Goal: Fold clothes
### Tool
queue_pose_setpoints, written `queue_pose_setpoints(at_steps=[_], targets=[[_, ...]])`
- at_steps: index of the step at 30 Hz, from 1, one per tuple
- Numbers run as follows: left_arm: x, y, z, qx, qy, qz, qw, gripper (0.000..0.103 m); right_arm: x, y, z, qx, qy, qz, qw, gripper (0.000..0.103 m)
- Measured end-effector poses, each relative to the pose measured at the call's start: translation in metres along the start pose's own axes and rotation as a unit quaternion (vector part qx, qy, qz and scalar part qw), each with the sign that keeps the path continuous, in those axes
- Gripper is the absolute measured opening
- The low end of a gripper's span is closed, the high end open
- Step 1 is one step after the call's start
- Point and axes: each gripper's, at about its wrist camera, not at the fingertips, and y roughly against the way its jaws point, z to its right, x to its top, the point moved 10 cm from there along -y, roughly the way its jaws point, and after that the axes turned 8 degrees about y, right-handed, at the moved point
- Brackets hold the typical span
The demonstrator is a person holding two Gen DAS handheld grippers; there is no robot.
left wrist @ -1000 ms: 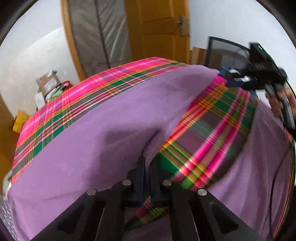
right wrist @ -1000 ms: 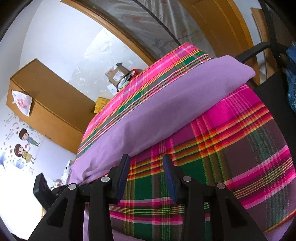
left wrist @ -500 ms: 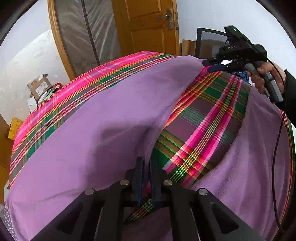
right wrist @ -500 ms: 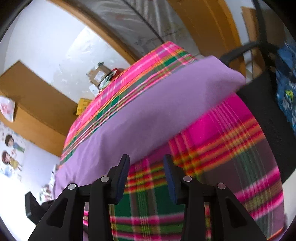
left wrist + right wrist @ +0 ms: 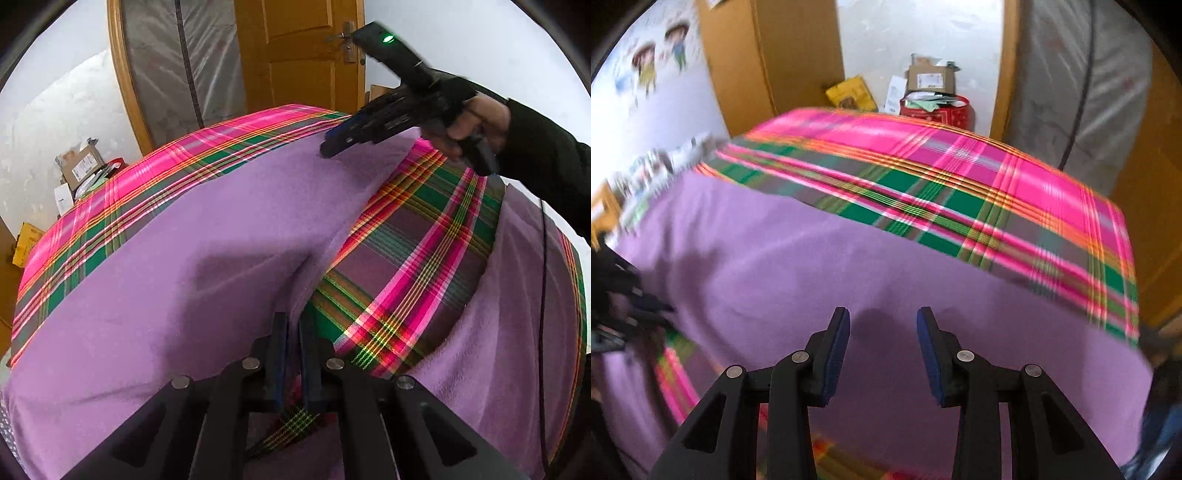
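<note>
Purple cloth [image 5: 207,236] on plaid-covered table [image 5: 122,192], wooden door [image 5: 299,55] behind

Our left gripper [image 5: 291,332] points steeply down, its jaws nearly together and pinching a fold of purple cloth [image 5: 184,258]. Our right gripper [image 5: 882,328] hangs above the same cloth with jaws apart and nothing between them, our right hand [image 5: 469,125] wrapped around its handle, dark sleeve [image 5: 546,158] behind
</note>
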Motion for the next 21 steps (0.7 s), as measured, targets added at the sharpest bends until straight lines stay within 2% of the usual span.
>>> queue_pose_setpoints(at_steps=[3,6,7,8,11,14,19,21], targets=[[0.001,-0.001,-0.001,-0.002,0.0,0.001,1.0,0.005,0.002,-0.013,0.006,0.018,-0.007,-0.009,1.0,0.039],[0.002,-0.001,-0.001,-0.004,0.0,0.001,1.0,0.005,0.003,-0.019,0.002,0.021,0.014,-0.013,1.0,0.038],[0.002,-0.001,-0.001,-0.004,0.001,0.001,1.0,0.005,0.003,-0.02,0.002,0.024,0.013,-0.015,1.0,0.029],[0.001,-0.001,-0.001,-0.005,0.001,0.002,1.0,0.004,0.005,-0.021,0.004,0.024,0.007,-0.017,1.0,0.002],[0.002,-0.002,0.0,-0.004,0.0,0.002,1.0,0.004,0.009,-0.024,0.008,0.022,0.005,-0.02,1.0,0.002],[0.003,-0.002,0.001,-0.002,-0.004,0.004,1.0,0.003,0.012,-0.022,0.009,0.002,0.009,-0.015,1.0,0.002],[0.001,-0.002,0.002,-0.005,-0.005,0.006,1.0,0.003,0.025,-0.019,0.031,-0.022,-0.026,0.008,0.999,0.002],[0.0,-0.002,0.003,-0.005,-0.007,0.005,0.9999,0.003,0.023,-0.023,0.033,-0.02,-0.025,-0.004,0.999,0.003]])
